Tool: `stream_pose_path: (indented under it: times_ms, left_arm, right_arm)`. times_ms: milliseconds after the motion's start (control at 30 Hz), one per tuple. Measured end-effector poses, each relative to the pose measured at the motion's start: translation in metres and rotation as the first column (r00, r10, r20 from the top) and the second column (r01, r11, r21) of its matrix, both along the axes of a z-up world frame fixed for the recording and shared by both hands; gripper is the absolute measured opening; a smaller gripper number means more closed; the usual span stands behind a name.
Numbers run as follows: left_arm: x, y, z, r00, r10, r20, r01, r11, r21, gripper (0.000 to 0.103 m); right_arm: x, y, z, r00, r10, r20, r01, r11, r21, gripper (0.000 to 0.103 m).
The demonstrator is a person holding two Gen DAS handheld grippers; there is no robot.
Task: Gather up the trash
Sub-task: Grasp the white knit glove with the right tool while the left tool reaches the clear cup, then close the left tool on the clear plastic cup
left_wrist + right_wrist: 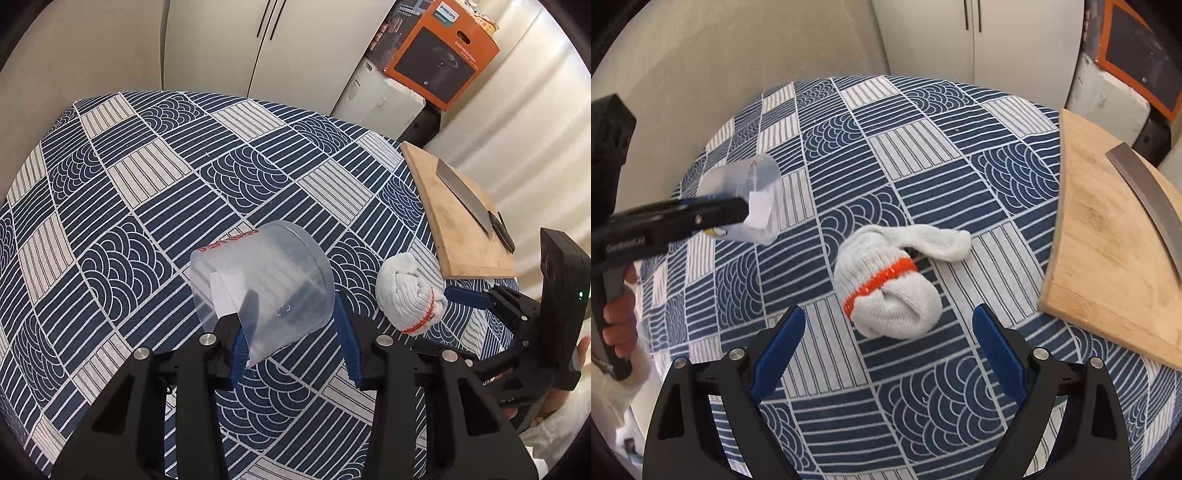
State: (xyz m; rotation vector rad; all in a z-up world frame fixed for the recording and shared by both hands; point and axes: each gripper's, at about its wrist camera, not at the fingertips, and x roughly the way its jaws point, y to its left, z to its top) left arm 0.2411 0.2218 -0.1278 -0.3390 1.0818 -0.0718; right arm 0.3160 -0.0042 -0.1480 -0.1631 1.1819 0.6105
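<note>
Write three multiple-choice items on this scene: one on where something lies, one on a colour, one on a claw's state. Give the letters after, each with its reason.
1. Where does the knife lie?
A. on the wooden cutting board
B. inside the clear plastic cup
C. under the glove

2. What colour is the band on the white knit glove?
A. green
B. orange-red
C. black

3. How does the right claw stand?
A. shut on the glove
B. shut on the cup
C. open, near the glove

Answers: 1 A, the blade rests flat on the board at the table's edge. 2 B, an orange-red ring circles the cuff. 3 C, its blue fingers stand wide apart, with the glove just ahead of them; the cup is at the left claw.
</note>
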Motion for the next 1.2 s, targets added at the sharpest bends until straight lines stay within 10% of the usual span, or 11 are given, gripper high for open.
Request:
stream_pose_path:
  times_ms: [167,433,833,900,1067,1200]
  left_arm:
    - [-0.014,-0.002,0.004,1.000,-0.001,-0.008,0.001,1.000,0.007,0.042]
    - [-0.031,-0.016,0.004,0.999,-0.021,-0.047,0.020,1.000,-0.006,0.007]
    - [-0.063,-0.032,0.017,0.999,0.023,-0.032,-0.023,1.000,-0.011,0.004]
    - [-0.066,-0.030,0.016,0.998,0.048,-0.033,-0.048,0.999,0.016,0.012]
    - [-0.073,-0.023,0.019,0.996,0.084,0.010,-0.084,0.995,0.057,0.087]
    - [-0.067,-0.016,0.014,0.994,0.105,0.026,-0.107,0.991,0.082,0.097]
  right_arm:
    - [0.005,0.009,-0.010,0.999,0.025,-0.030,-0.026,1.000,-0.008,0.049]
    - [-0.024,0.002,0.005,0.997,0.081,-0.019,-0.081,0.997,0.010,0.045]
    - [-0.091,-0.069,0.028,0.999,0.043,-0.001,-0.042,0.999,0.026,0.045]
    - [-0.099,-0.080,0.026,0.999,0.030,-0.015,-0.030,0.999,0.021,0.045]
    - [-0.115,-0.109,0.019,0.999,-0.011,-0.047,0.011,1.000,-0.004,0.045]
    - [-0.119,-0.118,0.019,0.998,-0.039,-0.053,0.039,0.999,-0.006,0.045]
